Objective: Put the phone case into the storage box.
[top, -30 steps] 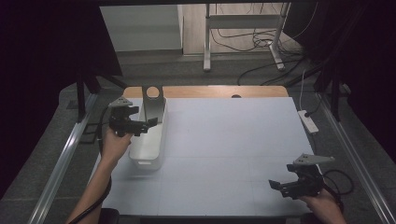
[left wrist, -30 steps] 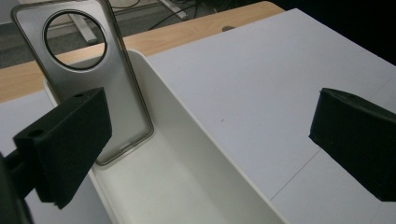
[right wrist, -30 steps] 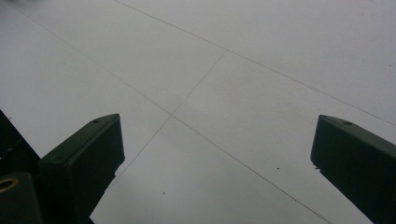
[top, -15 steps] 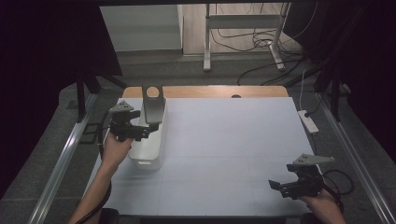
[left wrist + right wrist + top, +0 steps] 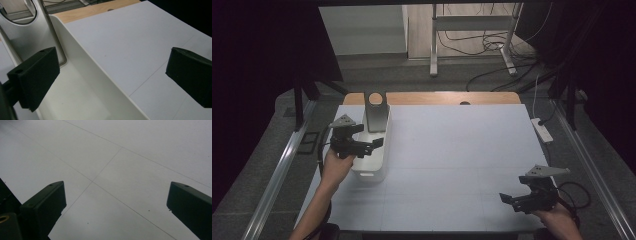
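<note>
A white oblong bin (image 5: 377,167) stands on the left part of the white table. At its far end a silver metal stand (image 5: 375,111) with a round hole leans upright inside it. My left gripper (image 5: 374,144) hangs open over the bin's middle, its jaws wide apart with nothing between them. In the left gripper view the bin's long wall (image 5: 100,82) runs between the jaws, and the silver stand (image 5: 27,37) rises at the upper left. My right gripper (image 5: 507,199) rests open near the table's front right, over bare table (image 5: 112,170).
A wooden strip (image 5: 447,98) edges the table's far side. A white power strip (image 5: 542,130) lies off the right edge. Metal rails (image 5: 282,170) run along both sides. Cables and a frame's legs (image 5: 472,45) sit on the floor beyond.
My left gripper has drifted slightly toward the near end of the bin and a little lower. The right gripper has stayed where it was.
</note>
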A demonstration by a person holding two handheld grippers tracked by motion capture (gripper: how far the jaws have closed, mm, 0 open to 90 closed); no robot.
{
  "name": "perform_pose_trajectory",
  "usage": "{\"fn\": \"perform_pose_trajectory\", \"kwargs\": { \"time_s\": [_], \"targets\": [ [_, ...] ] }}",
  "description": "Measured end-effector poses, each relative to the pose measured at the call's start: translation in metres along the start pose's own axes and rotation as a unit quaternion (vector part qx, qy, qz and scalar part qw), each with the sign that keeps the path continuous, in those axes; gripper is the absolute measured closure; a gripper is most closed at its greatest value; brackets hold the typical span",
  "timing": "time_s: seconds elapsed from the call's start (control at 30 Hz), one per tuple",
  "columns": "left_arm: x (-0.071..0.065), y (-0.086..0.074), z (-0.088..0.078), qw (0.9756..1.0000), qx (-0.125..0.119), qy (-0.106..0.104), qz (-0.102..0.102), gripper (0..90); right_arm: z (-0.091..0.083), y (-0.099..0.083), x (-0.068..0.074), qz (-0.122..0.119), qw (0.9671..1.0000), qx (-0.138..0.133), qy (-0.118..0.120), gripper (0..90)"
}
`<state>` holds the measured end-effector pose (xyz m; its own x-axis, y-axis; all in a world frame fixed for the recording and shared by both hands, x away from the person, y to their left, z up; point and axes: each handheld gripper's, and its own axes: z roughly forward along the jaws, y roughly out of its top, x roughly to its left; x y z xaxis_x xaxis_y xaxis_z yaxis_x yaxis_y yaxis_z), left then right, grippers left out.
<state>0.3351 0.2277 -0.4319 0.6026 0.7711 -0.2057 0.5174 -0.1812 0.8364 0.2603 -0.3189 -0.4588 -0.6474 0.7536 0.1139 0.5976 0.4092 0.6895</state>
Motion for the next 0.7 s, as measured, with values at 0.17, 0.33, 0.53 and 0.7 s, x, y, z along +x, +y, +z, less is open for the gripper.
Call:
{"fn": "perform_pose_trajectory", "kwargs": {
  "time_s": [0.17, 0.33, 0.53, 0.7],
  "targets": [
    [-0.006, -0.004, -0.003, 1.0000, 0.002, -0.004, 0.001, 0.0, 0.000, 0.000, 0.000, 0.000, 1.0000, 0.002, 0.000, 2.8],
    [-0.009, -0.008, -0.006, 1.0000, 0.003, -0.005, 0.002, 0.0, 0.000, 0.000, 0.000, -0.002, 1.0000, 0.003, -0.001, 2.7],
    [-0.011, -0.010, -0.010, 1.0000, 0.002, -0.006, 0.002, 0.0, 0.000, 0.000, 0.000, -0.002, 1.0000, 0.004, 0.000, 2.8],
    [-0.014, -0.012, -0.012, 1.0000, 0.003, -0.006, 0.006, 0.0, 0.000, 0.000, 0.000, -0.002, 1.0000, 0.004, 0.000, 2.8]
  ]
}}
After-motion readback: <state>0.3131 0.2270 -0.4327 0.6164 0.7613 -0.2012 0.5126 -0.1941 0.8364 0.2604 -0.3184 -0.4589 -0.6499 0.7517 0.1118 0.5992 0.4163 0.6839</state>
